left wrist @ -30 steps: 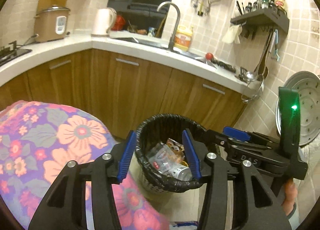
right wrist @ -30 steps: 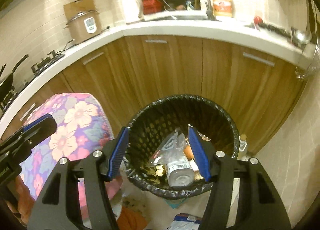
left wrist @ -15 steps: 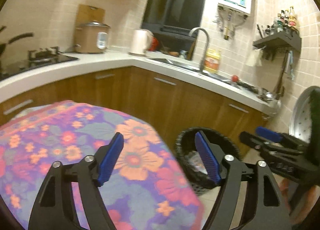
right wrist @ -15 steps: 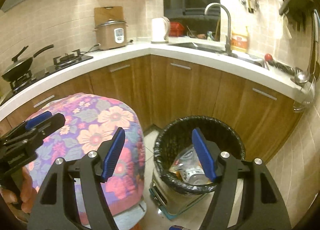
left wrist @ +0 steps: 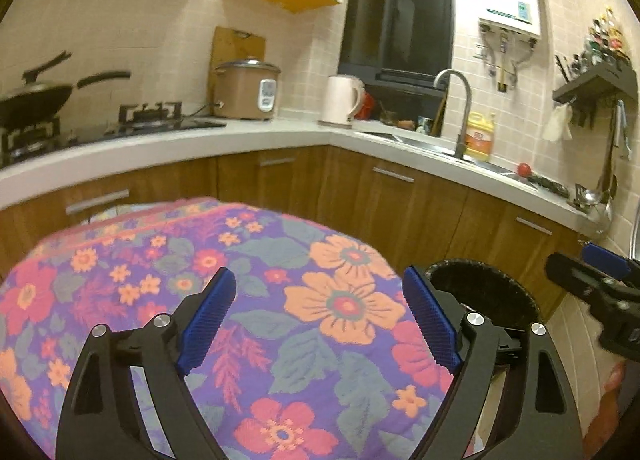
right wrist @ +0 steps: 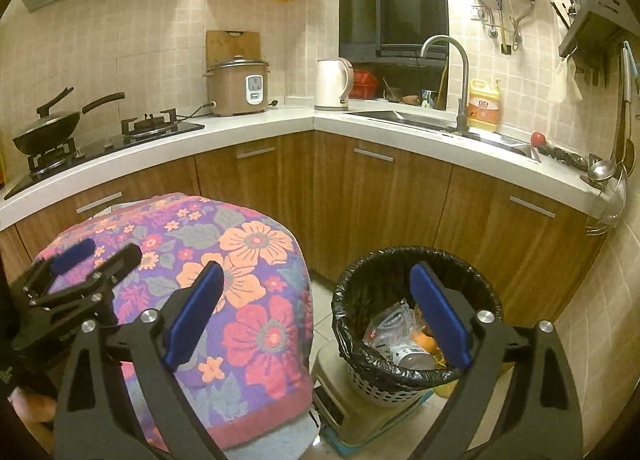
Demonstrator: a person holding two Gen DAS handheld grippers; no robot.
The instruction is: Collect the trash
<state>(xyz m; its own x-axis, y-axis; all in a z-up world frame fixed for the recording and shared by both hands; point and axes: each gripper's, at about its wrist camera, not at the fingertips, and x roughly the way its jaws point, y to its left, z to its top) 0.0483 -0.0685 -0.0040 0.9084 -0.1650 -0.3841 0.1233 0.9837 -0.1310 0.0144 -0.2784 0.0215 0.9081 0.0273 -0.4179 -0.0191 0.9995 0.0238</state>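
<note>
Both tongs empty. Left tongs (left wrist: 316,320) spread wide over the flowered cloth (left wrist: 256,292), jaws have just been opening, nothing between them. Right tongs (right wrist: 316,312) also spread wide, jaws just opened further, nothing pinched; one blue pad (right wrist: 438,316) sits in front of the bin. Trash bin (right wrist: 416,324), black liner, stands on the floor just right of the cloth-covered table, in front of the wooden cabinets (right wrist: 380,196). Trash (right wrist: 404,340) (plastic wrapper, can, orange bits) lies inside it.
</note>
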